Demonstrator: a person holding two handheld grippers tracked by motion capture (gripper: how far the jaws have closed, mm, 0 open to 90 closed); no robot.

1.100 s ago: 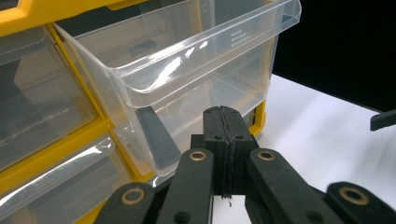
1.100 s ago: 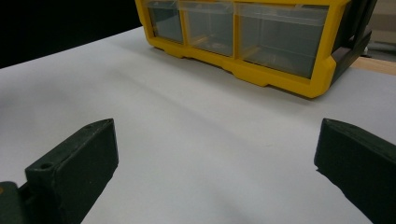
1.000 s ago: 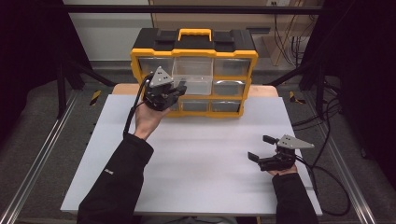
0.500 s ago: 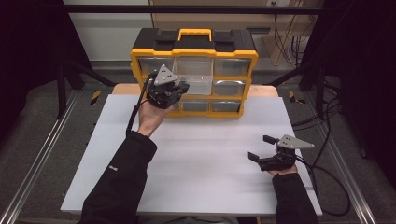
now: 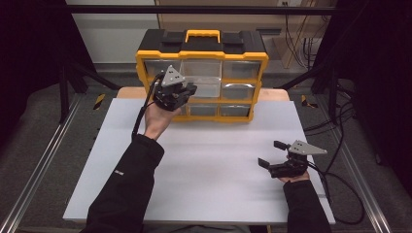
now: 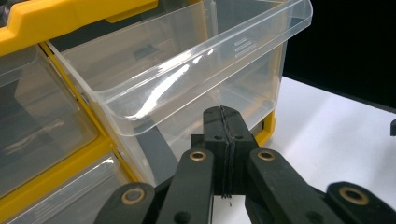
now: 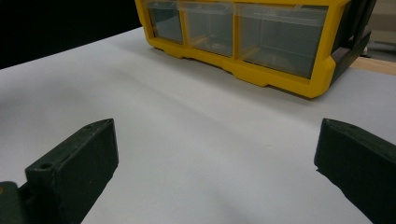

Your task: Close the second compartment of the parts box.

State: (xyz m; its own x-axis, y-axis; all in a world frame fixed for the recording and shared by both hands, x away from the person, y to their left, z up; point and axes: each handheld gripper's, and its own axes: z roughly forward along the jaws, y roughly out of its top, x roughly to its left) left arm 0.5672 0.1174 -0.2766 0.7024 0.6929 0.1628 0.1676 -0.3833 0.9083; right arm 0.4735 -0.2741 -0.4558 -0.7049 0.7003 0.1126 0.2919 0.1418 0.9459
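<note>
Now the left claw [image 6: 223,154], jaws pressed together, sits just under the clear drawer [image 5: 201,83] pulled out of the yellow organizer [image 5: 201,73] at the table's [image 5: 204,165] far side, right claw [image 5: 274,154] gaping near right; a careless nudge could tip that drawer out.

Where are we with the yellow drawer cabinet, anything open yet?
Done: one clear plastic drawer in the yellow drawer cabinet already stands pulled out and looks empty. In hand: the left hand-held gripper, jaws shut on nothing, sits at that drawer's front. Left: the right hand-held gripper waits open over the white table, holding nothing.
</note>
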